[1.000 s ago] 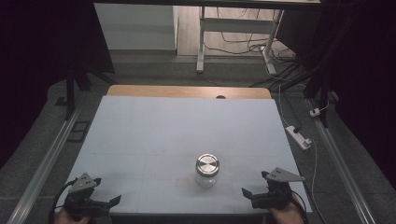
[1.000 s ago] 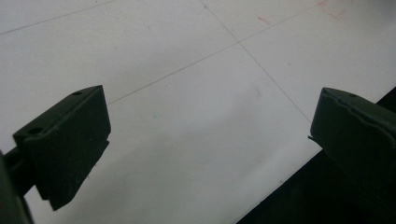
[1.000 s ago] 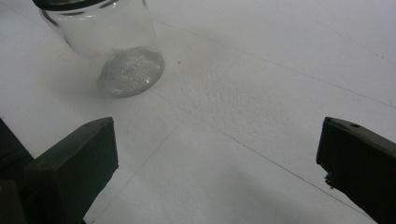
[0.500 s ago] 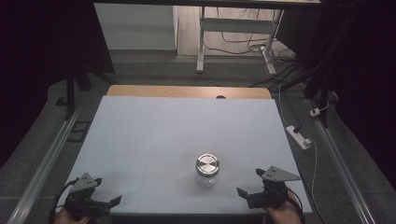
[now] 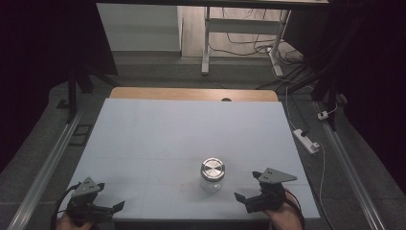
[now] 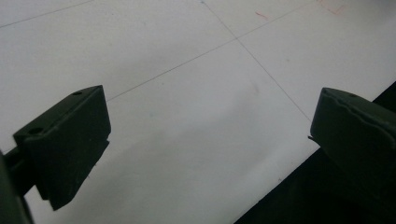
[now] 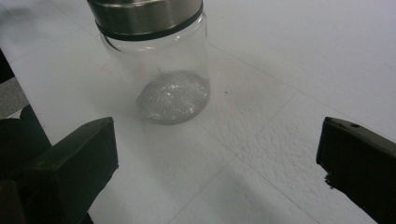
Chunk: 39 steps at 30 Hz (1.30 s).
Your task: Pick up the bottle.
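A clear glass jar with a brushed metal lid stands upright on the white table, near the front and right of centre. In the right gripper view the jar looks empty and sits just ahead of the jaws, toward the left one. My right gripper is open wide beside the jar's right, apart from it, with nothing between its jaws. My left gripper rests open at the front left corner, over bare table near the edge.
A wooden strip runs along the table's far edge. A white power strip and cables lie on the floor to the right. A desk frame stands beyond the table. Metal rails flank both sides.
My right gripper has slid a little to the left, closer to the jar. The left gripper and the jar have stayed put.
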Each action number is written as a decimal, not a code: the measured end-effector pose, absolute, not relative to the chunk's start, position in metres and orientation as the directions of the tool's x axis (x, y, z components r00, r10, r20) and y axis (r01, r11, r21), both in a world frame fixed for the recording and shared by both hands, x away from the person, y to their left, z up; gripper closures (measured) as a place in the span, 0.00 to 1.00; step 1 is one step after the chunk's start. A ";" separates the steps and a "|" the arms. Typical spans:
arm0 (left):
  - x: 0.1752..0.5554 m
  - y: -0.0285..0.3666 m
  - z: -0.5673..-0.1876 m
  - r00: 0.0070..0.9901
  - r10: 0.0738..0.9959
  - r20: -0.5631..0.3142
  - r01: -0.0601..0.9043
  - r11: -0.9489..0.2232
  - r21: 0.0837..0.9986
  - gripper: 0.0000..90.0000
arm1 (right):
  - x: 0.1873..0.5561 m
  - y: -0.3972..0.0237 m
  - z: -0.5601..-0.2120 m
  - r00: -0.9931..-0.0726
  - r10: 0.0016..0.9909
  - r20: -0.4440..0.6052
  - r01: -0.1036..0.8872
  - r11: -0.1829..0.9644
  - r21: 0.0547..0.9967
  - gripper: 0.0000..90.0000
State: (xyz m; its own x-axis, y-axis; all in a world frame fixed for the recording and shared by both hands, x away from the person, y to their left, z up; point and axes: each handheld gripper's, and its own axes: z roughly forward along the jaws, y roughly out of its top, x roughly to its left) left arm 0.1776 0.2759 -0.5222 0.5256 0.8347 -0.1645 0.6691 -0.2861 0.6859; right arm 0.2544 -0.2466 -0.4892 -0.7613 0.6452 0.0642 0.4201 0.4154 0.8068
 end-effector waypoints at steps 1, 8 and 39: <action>0.178 0.276 -0.522 0.526 0.835 -0.165 0.669 -0.285 0.686 0.00 | 0.256 -0.245 -0.490 -0.763 0.643 0.071 0.423 0.413 0.806 0.00; 0.178 0.276 -0.522 0.526 0.834 -0.168 0.669 -0.284 0.687 0.00 | 0.262 -0.237 -0.490 -0.770 0.628 0.111 0.445 0.404 0.799 0.00; 0.178 0.276 -0.522 0.537 0.826 -0.172 0.668 -0.292 0.685 0.00 | 0.287 -0.177 -0.501 -0.831 0.552 0.067 0.399 0.508 0.763 0.00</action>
State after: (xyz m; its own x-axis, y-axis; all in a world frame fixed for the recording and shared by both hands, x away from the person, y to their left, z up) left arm 0.1781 0.2758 -0.5224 0.5374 0.8257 -0.1716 0.6676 -0.2921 0.6848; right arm 0.2872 -0.1772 -0.5005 -0.8315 0.5515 0.0668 0.3985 0.5083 0.7634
